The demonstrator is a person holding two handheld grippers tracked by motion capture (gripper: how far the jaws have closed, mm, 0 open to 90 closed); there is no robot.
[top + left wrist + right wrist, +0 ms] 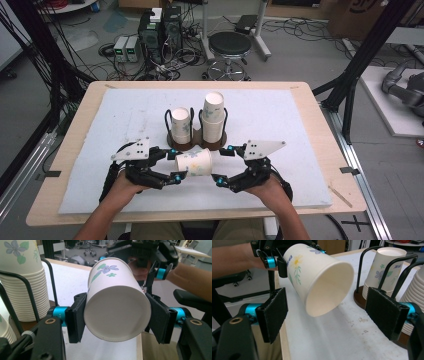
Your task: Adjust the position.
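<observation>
A flowered paper cup [194, 162] hangs on its side just above the white mat. My left gripper [175, 163] is shut on its base end. In the left gripper view the cup's bottom [117, 312] faces the camera, and the left gripper [117, 317] presses it from both sides. The cup's open mouth [325, 287] points at my right gripper [329, 313], which stands open with wide jaws just short of the rim. In the high view the right gripper [224, 164] is level with the cup, on its right.
Just behind the cup, a brown wire-framed holder [197, 142] carries a short stack of paper cups [180, 122] and a taller stack [213, 117]. The white mat [280, 120] covers the wooden table. A stool and computer gear stand on the floor beyond.
</observation>
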